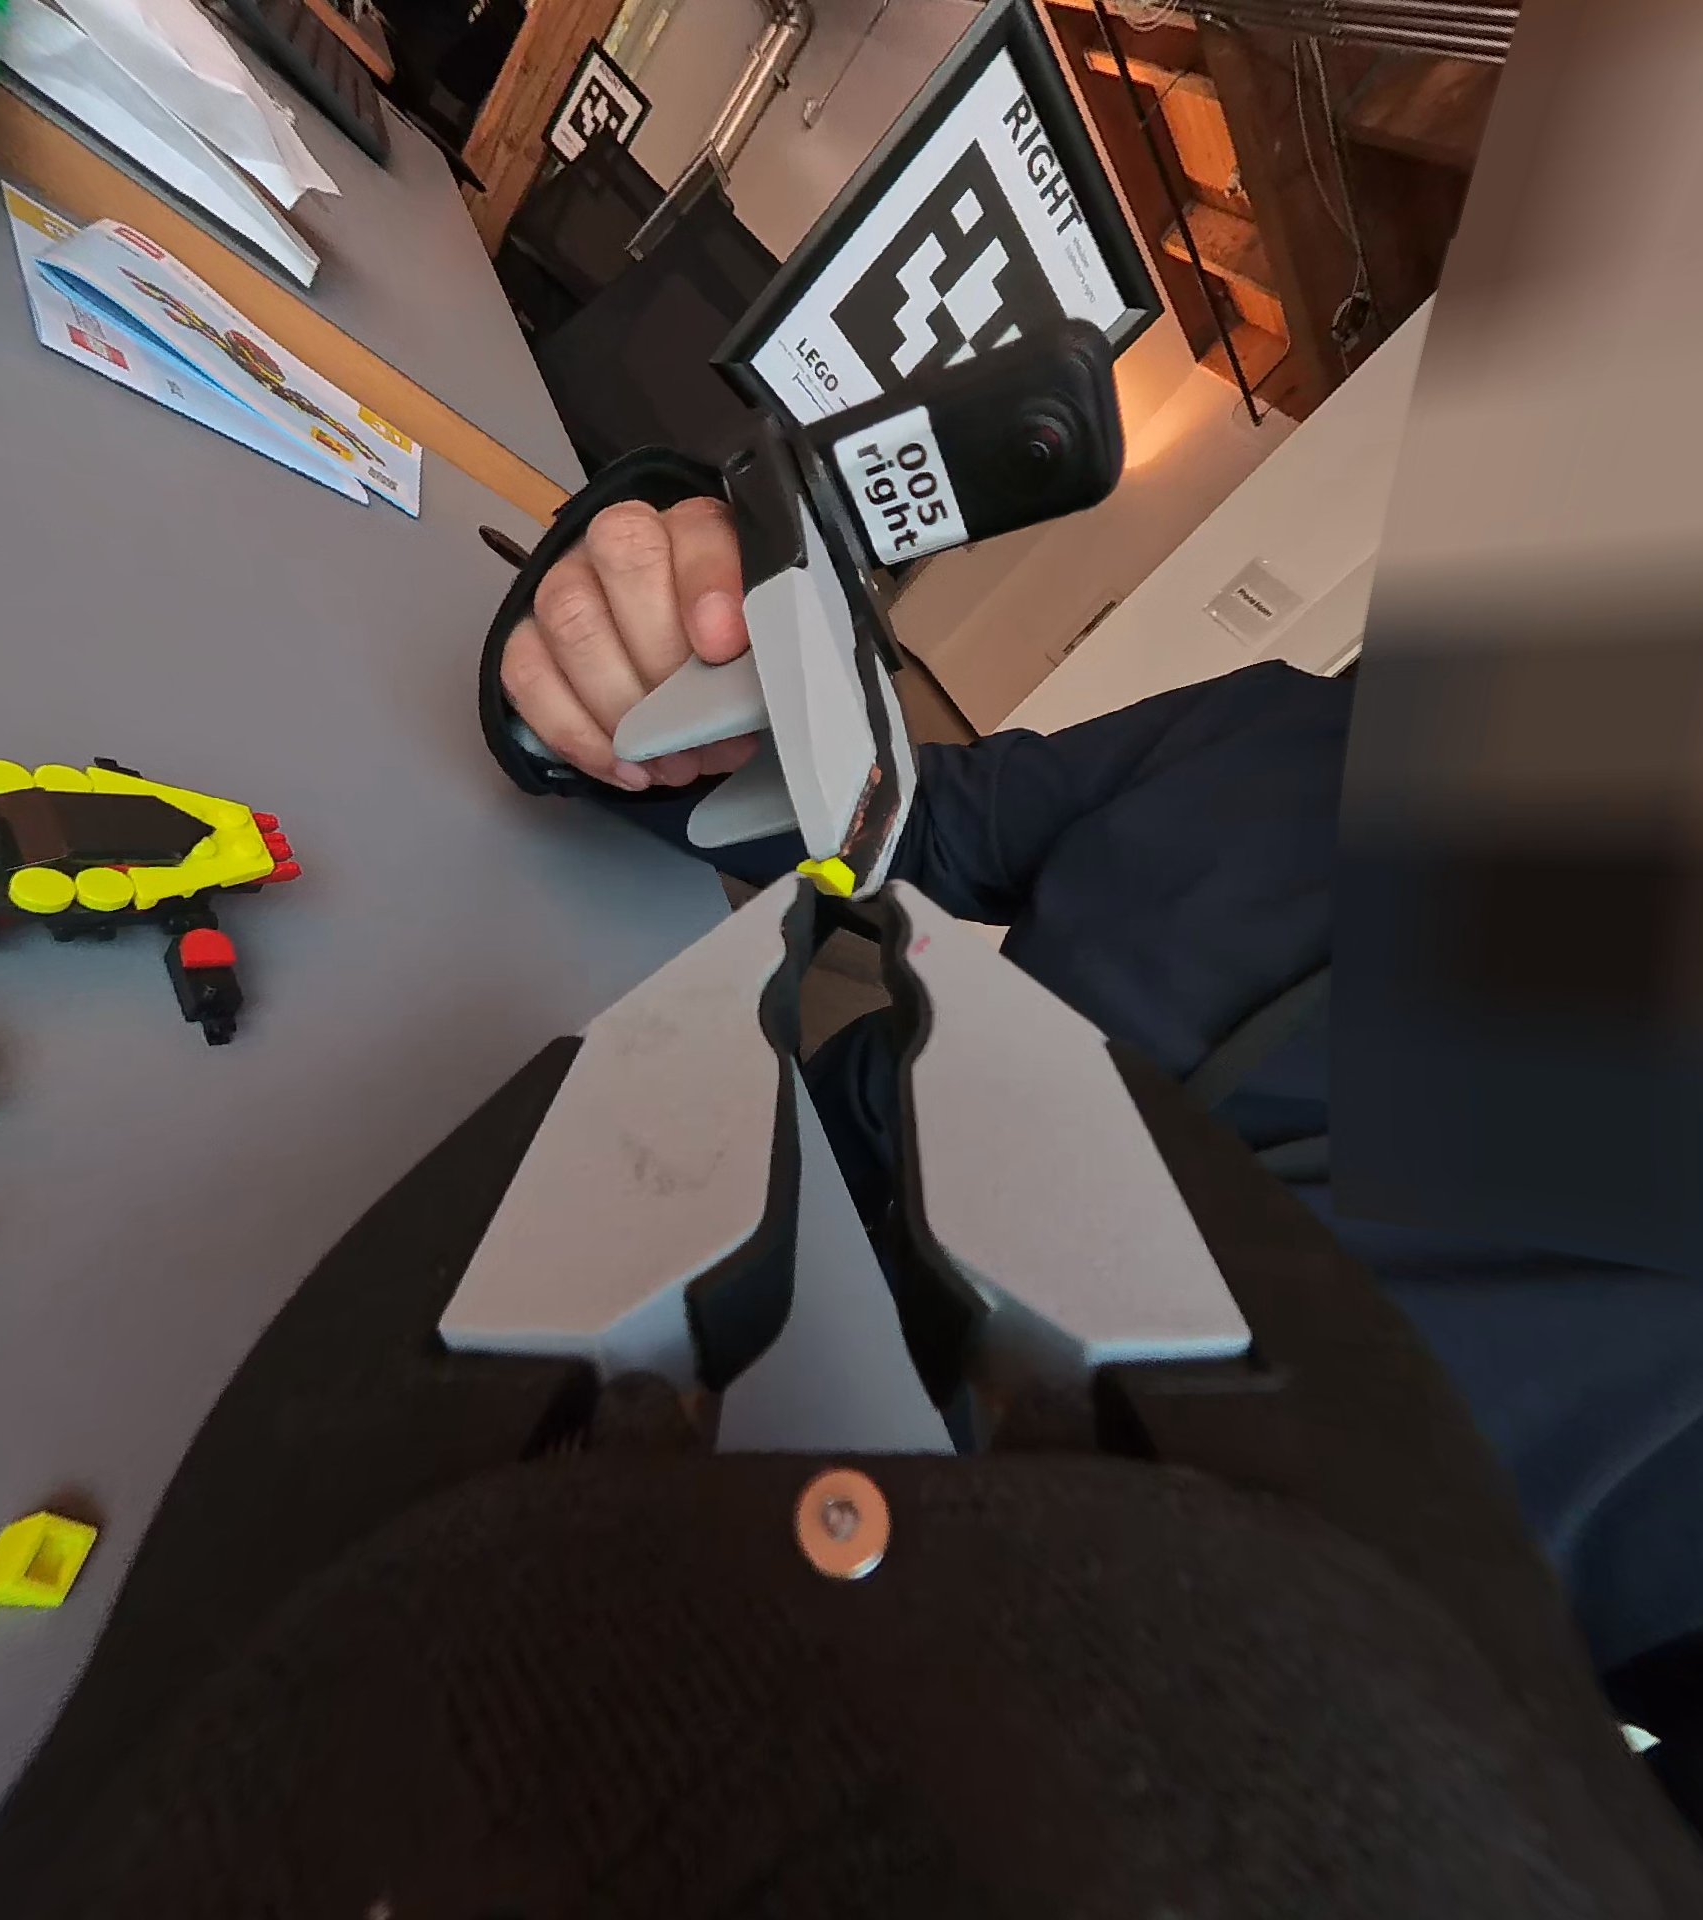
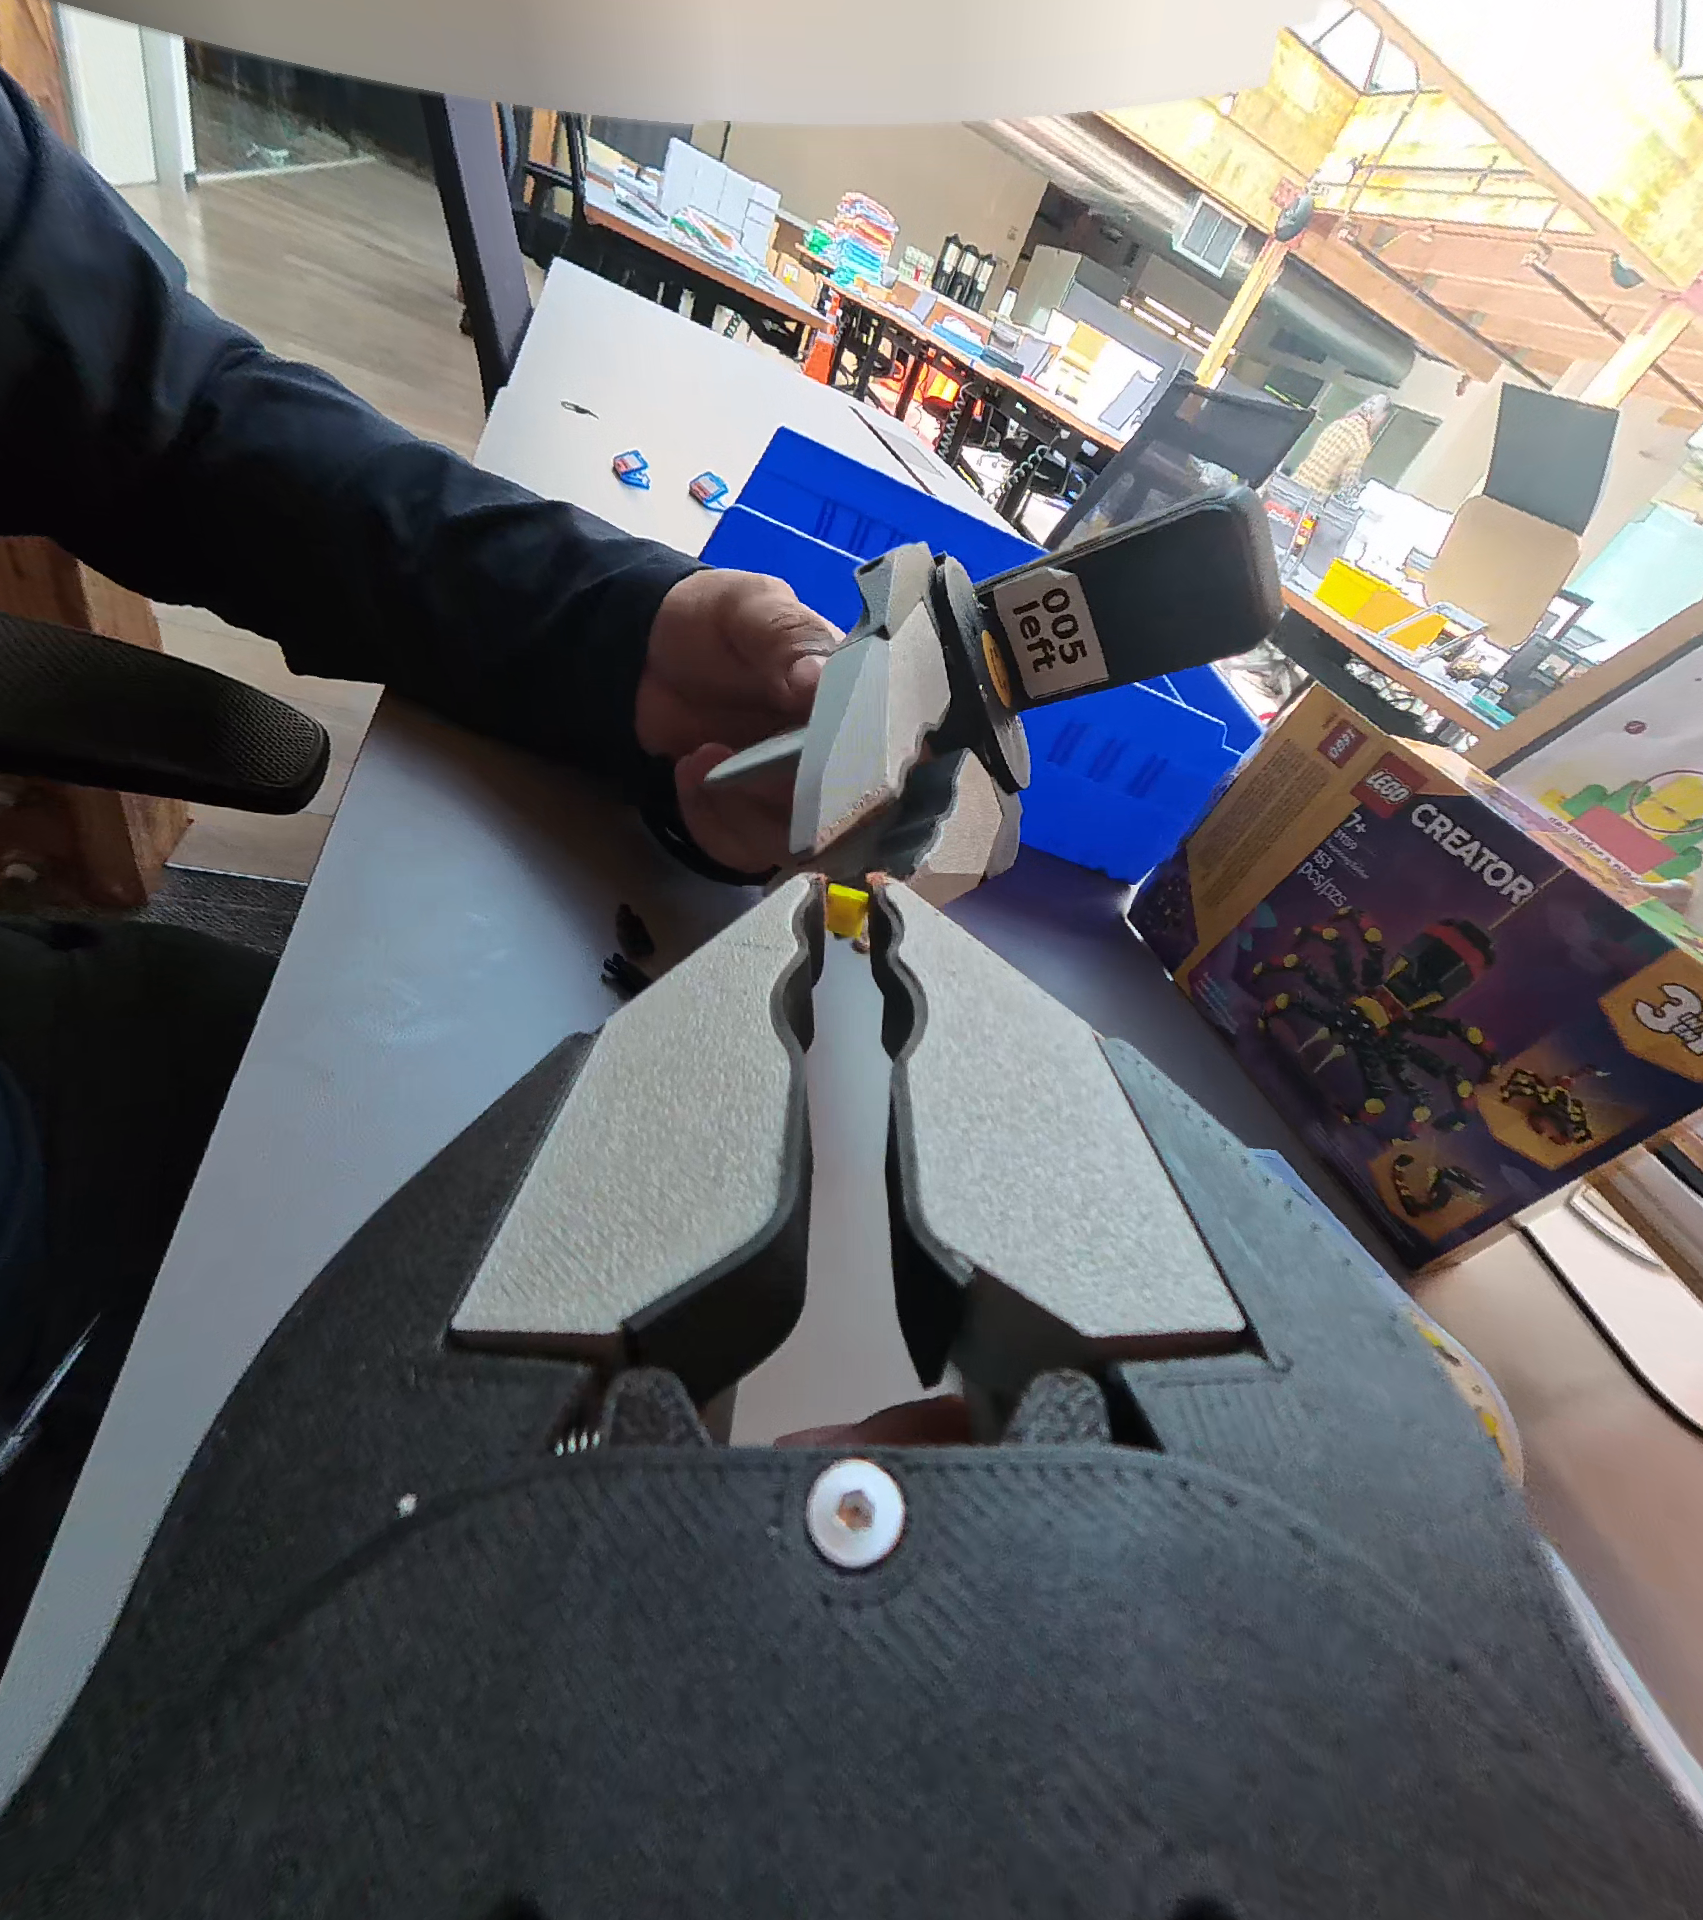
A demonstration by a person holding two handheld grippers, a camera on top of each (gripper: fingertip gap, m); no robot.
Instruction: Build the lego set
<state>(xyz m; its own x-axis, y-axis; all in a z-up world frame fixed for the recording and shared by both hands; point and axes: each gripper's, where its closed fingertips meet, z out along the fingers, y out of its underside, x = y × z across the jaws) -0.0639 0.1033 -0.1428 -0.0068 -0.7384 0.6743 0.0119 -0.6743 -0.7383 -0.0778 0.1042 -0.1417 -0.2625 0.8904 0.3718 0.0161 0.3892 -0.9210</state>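
Observation:
My right gripper is shut on a small yellow piece, held in the air over the table's near edge. It also shows in the left wrist view with the yellow piece at its tips. My left gripper meets it tip to tip. Its jaws are nearly closed and seem to pinch a small dark piece that is hard to make out. The left gripper shows in the right wrist view, just above the yellow piece. A partly built yellow, black and red model lies on the grey table.
A small black and red sub-assembly and loose yellow pieces lie near the model. An instruction booklet lies farther back. The set's box and a blue bin stand beyond the grippers. A chair armrest is at the left. The tips of both grippers are at nearly the same place.

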